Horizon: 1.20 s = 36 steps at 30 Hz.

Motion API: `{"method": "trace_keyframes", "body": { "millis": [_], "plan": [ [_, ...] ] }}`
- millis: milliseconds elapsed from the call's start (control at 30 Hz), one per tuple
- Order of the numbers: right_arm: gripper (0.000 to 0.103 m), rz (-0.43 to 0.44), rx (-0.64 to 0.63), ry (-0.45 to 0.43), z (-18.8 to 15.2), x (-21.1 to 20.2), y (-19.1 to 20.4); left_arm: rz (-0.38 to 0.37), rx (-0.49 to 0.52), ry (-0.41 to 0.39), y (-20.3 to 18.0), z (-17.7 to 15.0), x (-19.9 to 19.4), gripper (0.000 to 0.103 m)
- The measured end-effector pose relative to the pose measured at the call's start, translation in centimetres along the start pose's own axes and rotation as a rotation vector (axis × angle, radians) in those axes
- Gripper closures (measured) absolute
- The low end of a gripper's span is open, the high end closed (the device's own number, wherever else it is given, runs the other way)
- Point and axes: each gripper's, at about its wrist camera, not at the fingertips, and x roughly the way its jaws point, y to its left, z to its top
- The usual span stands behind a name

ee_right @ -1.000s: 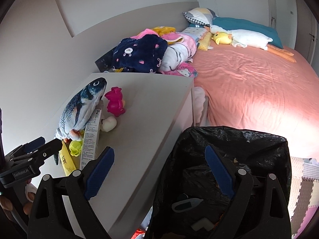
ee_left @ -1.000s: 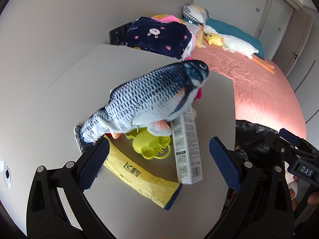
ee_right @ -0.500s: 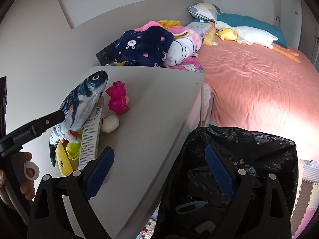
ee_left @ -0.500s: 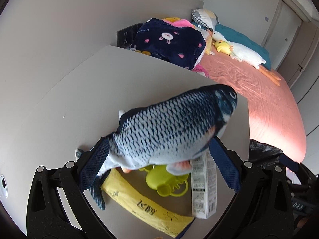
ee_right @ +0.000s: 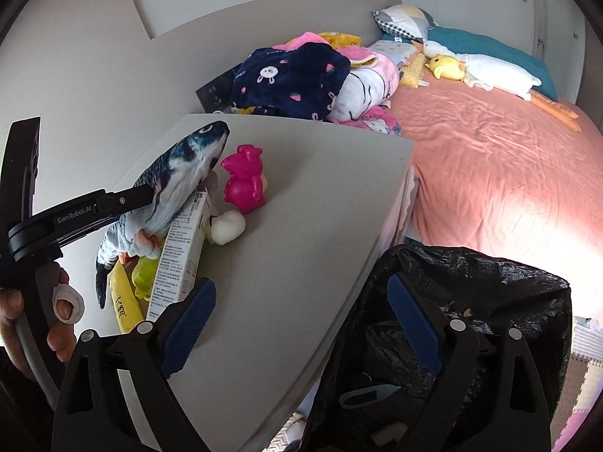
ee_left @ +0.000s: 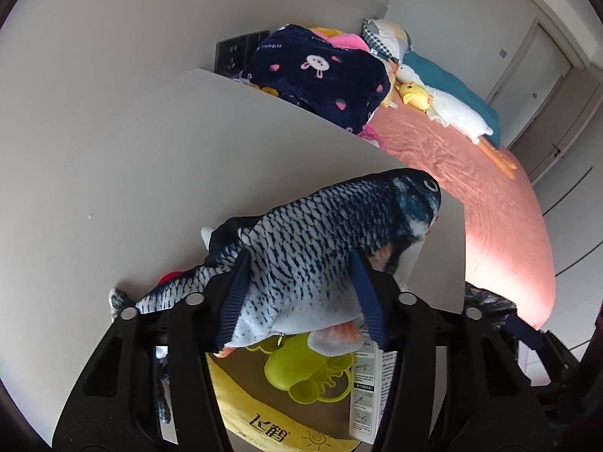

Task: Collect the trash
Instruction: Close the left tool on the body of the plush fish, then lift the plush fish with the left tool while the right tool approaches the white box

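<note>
A blue-grey plush fish (ee_left: 331, 226) lies across a white carton (ee_left: 363, 388), a green toy (ee_left: 301, 369) and a yellow packet (ee_left: 279, 425) on the grey table (ee_left: 150, 169). My left gripper (ee_left: 299, 260) straddles the fish's middle. Its jaws are closing, and both blue pads (ee_left: 233, 293) press into the body. The right wrist view shows the same fish (ee_right: 177, 177) pinched by the left gripper (ee_right: 124, 199). My right gripper (ee_right: 299, 286) stands open with nothing in it, over the table's near corner and the rim of a black trash bag (ee_right: 490, 282).
A pink toy (ee_right: 245, 180) and a small white toy (ee_right: 228, 226) sit beside the carton (ee_right: 181, 248). A pile of blankets (ee_right: 294, 79) lies behind the table. A pink bed (ee_right: 490, 169) with plush toys fills the right. A hand (ee_right: 60, 309) grips the left handle.
The left gripper moved forward over the fish and its wide jaws closed in onto the fish's body. The right gripper drifted a little closer to the table.
</note>
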Motion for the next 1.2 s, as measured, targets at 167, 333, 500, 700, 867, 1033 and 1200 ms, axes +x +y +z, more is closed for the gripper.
{"method": "trace_keyframes", "body": {
  "millis": [167, 333, 500, 700, 867, 1033, 1200],
  "plan": [
    [0.011, 0.003, -0.008, 0.004, -0.2, 0.1, 0.3, 0.01, -0.026, -0.05, 0.6, -0.7, -0.6, 0.08],
    [0.011, 0.011, -0.022, 0.01, -0.2, 0.3, 0.9, 0.033, 0.014, -0.106, 0.2, -1.0, -2.0, 0.099],
    [0.011, 0.02, -0.04, 0.009, -0.1, 0.3, 1.5, 0.097, 0.017, -0.137, 0.1, -0.5, -3.2, 0.103],
    [0.011, 0.027, -0.056, 0.005, 0.0, 0.1, 2.1, 0.075, 0.001, -0.132, 0.9, 0.1, -3.6, 0.102],
    [0.011, 0.025, -0.048, 0.013, -0.1, 0.4, 2.0, -0.003, -0.001, -0.084, 1.6, 0.3, -2.9, 0.102],
    [0.011, 0.02, -0.052, 0.018, -0.2, 0.5, 2.2, -0.022, 0.015, -0.145, 1.1, 0.0, -3.4, 0.01],
    [0.011, 0.015, -0.038, 0.028, -0.3, 0.9, 1.8, -0.047, 0.09, -0.116, 0.4, 0.9, -3.0, 0.007]
  ]
}}
